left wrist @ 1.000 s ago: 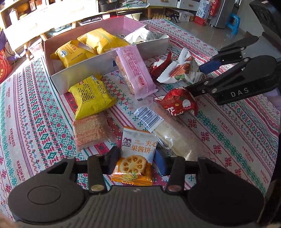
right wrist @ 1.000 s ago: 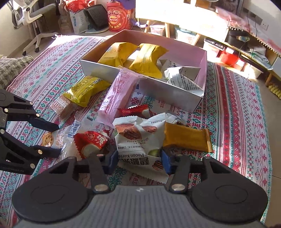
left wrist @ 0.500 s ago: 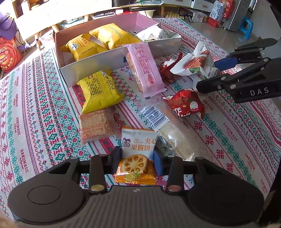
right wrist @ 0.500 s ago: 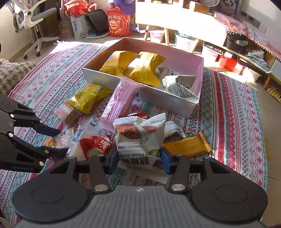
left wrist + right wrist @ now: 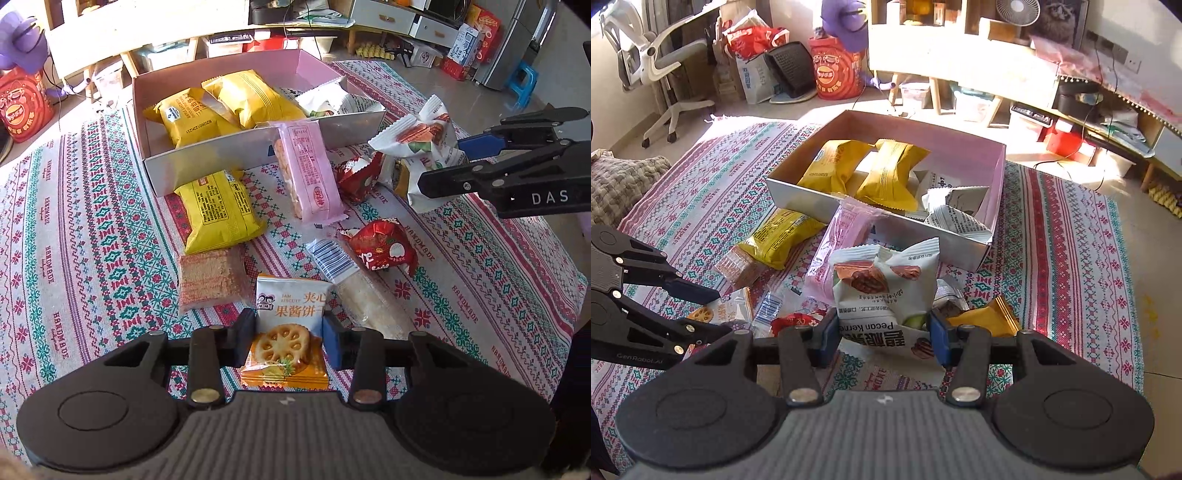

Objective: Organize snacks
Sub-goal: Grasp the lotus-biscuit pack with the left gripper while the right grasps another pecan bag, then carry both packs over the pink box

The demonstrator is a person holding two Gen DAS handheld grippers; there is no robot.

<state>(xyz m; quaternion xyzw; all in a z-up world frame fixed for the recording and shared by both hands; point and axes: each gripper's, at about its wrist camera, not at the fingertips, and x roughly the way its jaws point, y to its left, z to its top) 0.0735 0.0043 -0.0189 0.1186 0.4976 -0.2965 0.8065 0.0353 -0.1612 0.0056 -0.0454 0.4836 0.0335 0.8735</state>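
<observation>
Two snack packets held, one in each gripper, ahead of the box.

The jam biscuit packet (image 5: 290, 332) is clamped between the fingers of the left gripper (image 5: 289, 334); the pecan kernel bag (image 5: 886, 291) is pinched by the right gripper (image 5: 882, 332), with the box (image 5: 995, 192) ahead and beyond. Each packet should be lifted above the near wall (a pink packet (image 5: 308, 170) leans on it) before release. Free floor inside is seen beside the yellow packets (image 5: 864, 170); loose snacks crowd the cloth (image 5: 92, 236) just ahead.

A jam biscuit packet (image 5: 288, 332) is clamped in the left gripper (image 5: 289, 338); a pecan bag (image 5: 424, 147) is held right of the box (image 5: 258, 147).
</observation>
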